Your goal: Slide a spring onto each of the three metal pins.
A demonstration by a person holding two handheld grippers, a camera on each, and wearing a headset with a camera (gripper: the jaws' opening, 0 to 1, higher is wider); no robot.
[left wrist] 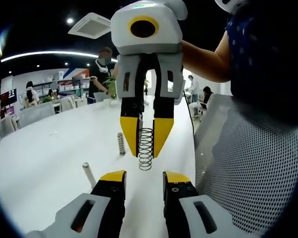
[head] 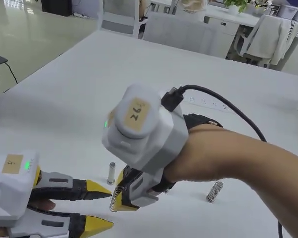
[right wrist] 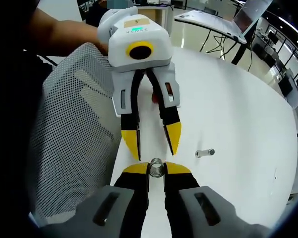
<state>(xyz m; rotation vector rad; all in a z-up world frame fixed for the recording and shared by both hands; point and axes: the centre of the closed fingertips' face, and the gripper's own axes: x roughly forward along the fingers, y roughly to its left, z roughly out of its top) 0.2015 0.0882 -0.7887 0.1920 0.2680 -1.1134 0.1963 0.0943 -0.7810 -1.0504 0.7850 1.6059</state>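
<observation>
Right gripper [right wrist: 156, 170] around silvery coiled spring [left wrist: 145, 148]

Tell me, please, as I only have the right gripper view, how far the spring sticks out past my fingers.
Observer: In the left gripper view the spring, held by the right gripper, pokes a few coils past its fingers.
Operator: Is the pin standing up?
Observer: Yes, the head view shows the pin upright on the table.
Operator: Any spare spring nearby?
Observer: A second spring rests on the table by your arm.
</observation>
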